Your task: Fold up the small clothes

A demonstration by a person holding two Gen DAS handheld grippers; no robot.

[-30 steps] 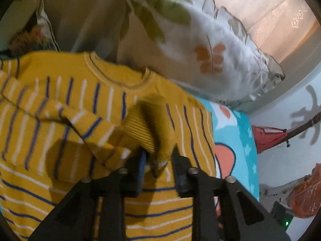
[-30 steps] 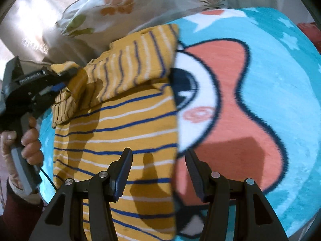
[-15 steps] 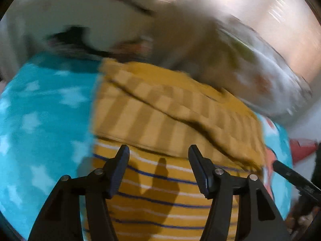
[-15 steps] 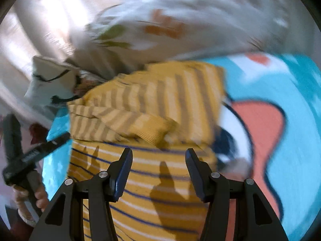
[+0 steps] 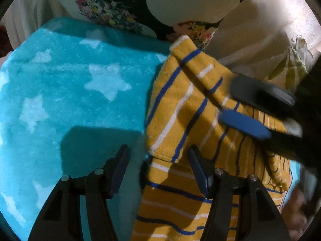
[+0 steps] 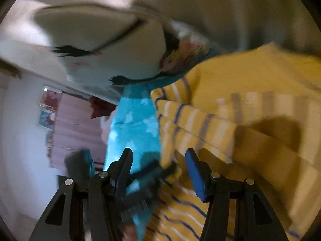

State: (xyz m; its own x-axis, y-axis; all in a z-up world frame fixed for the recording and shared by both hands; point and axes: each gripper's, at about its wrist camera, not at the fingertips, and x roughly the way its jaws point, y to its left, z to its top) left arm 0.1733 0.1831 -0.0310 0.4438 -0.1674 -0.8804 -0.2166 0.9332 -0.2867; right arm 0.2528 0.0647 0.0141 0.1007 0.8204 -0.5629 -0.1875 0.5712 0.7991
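Right, surface first: teal fleece blanket (image 5: 66,92) with pale stars fills the 9 o'clock half of the left wrist view, lying flat. Yellow striped sweater (image 5: 180,108) lies on that blanket from centre out to 3 and 6 o'clock, its near-side sleeve folded across the body; blue and white stripes, plus a ribbed yellow cuff showing at about 4 o'clock.

Left gripper (image 5: 158,166): jaws stand moderately wide and have just opened; nothing clamped. Sweater's folded edge sits between the pads at 6 o'clock, and neither pad presses on it.

Right gripper (image 6: 158,166): same moderate gap, empty, hovering over the sweater's left edge where yellow meets teal. In the left wrist view it comes in blurred from 3 o'clock, above the folded sleeve, one blue pad visible.

Room: white cushion (image 5: 180,2) with black shapes and a floral print at 12 o'clock, resting against the blanket's far edge. Cream pillow (image 5: 266,34) with a leaf print at 1–2 o'clock, just beside the sweater's top corner. Right wrist view is heavily motion-blurred: the cushion shows at 11 o'clock, a pale wall (image 6: 22,132) at 9 o'clock with a pinkish-mauve panel and small pictures on it; detail there can't be read. Part of a hand, blurred, at 5 o'clock in the left wrist view.
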